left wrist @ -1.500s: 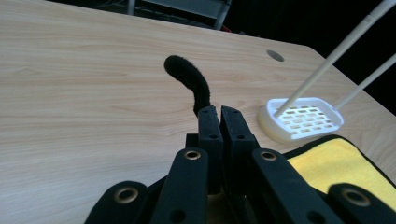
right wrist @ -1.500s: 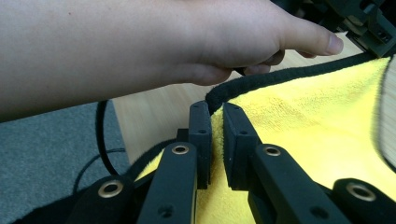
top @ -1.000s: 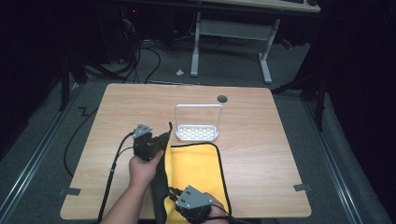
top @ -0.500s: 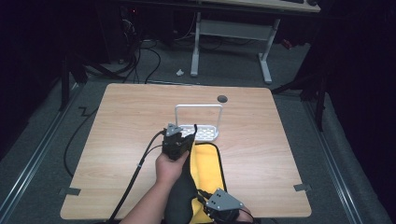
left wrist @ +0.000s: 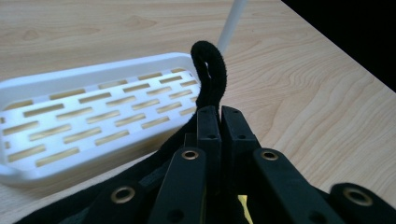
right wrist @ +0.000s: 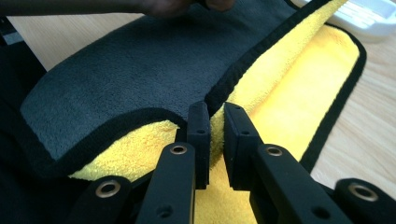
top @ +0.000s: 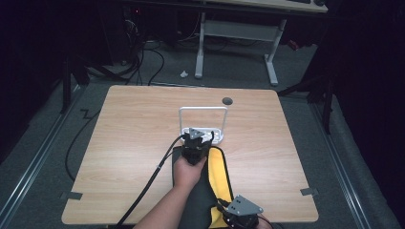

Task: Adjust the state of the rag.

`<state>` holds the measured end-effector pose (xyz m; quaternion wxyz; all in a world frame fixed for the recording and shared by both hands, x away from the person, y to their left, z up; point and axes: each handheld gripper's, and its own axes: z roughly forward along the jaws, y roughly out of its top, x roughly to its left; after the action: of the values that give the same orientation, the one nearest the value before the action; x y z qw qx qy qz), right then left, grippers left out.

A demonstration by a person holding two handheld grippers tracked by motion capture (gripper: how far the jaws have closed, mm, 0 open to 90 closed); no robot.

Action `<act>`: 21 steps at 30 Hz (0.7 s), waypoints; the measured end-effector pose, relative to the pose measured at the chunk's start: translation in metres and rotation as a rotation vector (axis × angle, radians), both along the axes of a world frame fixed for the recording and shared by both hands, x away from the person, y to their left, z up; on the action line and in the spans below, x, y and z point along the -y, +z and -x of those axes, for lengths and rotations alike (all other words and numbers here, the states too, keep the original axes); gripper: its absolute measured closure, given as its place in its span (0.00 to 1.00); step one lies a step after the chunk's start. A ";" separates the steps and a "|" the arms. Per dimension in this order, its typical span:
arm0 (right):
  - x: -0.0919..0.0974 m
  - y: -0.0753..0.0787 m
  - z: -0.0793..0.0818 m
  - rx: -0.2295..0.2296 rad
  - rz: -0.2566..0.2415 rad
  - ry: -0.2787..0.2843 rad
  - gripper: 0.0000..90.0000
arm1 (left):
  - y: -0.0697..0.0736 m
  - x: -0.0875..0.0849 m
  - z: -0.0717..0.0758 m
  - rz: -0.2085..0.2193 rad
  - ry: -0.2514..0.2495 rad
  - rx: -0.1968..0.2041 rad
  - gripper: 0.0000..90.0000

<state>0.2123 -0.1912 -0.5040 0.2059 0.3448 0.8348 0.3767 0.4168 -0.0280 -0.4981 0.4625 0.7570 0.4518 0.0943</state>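
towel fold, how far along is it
Apparently about halfway. Done: the grey side of the towel is turned over the yellow side, which shows along one edge. In hand: the left gripper pinches the black hem by the white tray, and the right gripper clamps the near edge. Left: laying the edges flush and letting go.

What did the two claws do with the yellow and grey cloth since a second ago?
The left claw, shut on the cloth's black edge, carried it from the left across to the right, up against the white rack, folding the grey side over the yellow. The right claw, gripping the cloth near the table's front edge, shifted right too. The rack and the table stayed put.
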 end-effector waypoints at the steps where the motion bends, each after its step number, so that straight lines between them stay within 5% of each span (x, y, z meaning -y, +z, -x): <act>1: 0.002 -0.001 0.000 0.003 0.000 -0.002 0.92 | -0.001 0.001 0.000 -0.001 0.000 -0.001 0.96; 6: 0.010 0.002 0.003 0.001 -0.020 -0.023 0.92 | -0.001 0.006 0.000 0.010 0.000 -0.003 0.96; 14: 0.018 0.020 0.007 0.066 -0.071 -0.052 0.92 | 0.015 0.012 0.004 0.044 -0.029 0.041 0.96; 17: 0.022 0.014 0.006 0.044 -0.054 -0.077 0.90 | 0.008 0.020 0.003 0.034 -0.054 0.007 0.94; 19: 0.025 0.006 0.006 0.032 -0.037 -0.086 0.80 | 0.001 0.023 0.001 0.043 -0.067 -0.046 0.82; 21: 0.027 0.006 0.006 0.036 -0.051 -0.098 0.75 | 0.002 0.022 0.003 0.046 -0.071 -0.028 0.77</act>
<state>0.2060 -0.2187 -0.4975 0.2302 0.3836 0.8031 0.3935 0.4137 -0.0502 -0.4961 0.4763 0.7630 0.4333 0.0569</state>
